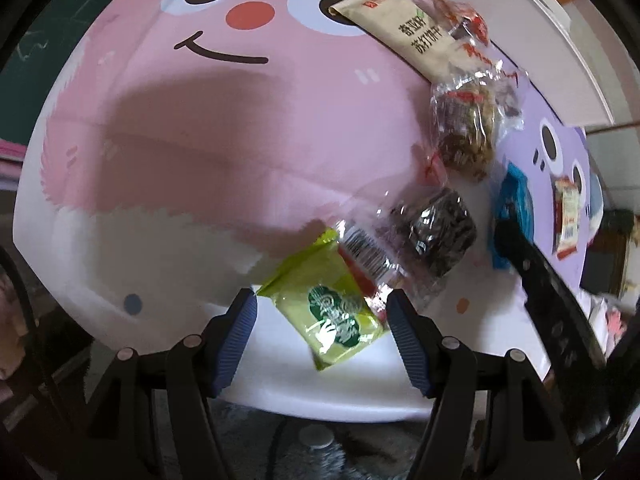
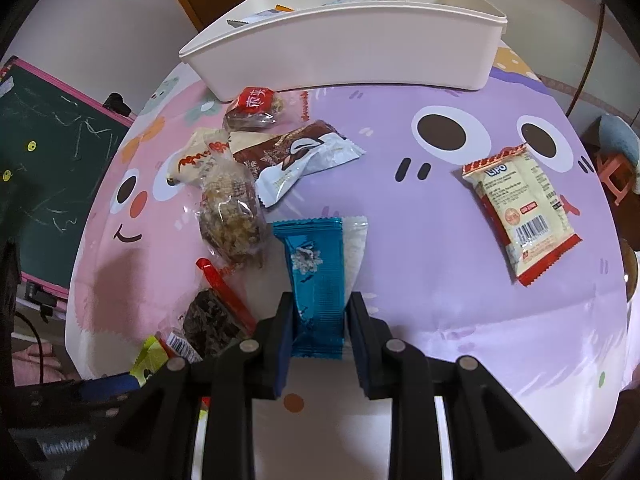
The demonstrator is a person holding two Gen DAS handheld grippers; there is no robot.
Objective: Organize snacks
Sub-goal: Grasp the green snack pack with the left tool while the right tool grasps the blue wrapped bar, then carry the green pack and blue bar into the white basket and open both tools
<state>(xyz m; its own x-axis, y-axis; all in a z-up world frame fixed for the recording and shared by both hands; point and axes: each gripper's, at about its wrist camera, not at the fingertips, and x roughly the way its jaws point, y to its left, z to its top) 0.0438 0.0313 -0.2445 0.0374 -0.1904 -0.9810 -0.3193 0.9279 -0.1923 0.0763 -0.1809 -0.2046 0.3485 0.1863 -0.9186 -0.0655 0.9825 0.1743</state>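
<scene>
My left gripper (image 1: 322, 312) points down at the table, open. A lime-green snack packet (image 1: 328, 312) lies flat between its blue pads (image 1: 240, 324), right at the fingertips and not squeezed. Just beyond it lies a clear-wrapped dark bar (image 1: 436, 228). My right gripper (image 2: 322, 320) is shut on the near end of a blue foil packet (image 2: 316, 272), whose far end rests on the tablecloth. The same blue packet (image 1: 516, 204) shows at the right of the left wrist view. A white bin (image 2: 340, 56) stands at the table's far side.
Loose snacks lie on the pink and purple cartoon tablecloth (image 2: 440, 240): a red-and-cream cracker packet (image 2: 520, 212), a brown-and-white packet (image 2: 296, 156), a clear nut bar (image 2: 232, 208), a red packet (image 2: 254, 108) and a beige cracker sachet (image 1: 404, 32). A chalkboard (image 2: 52, 160) stands left of the table.
</scene>
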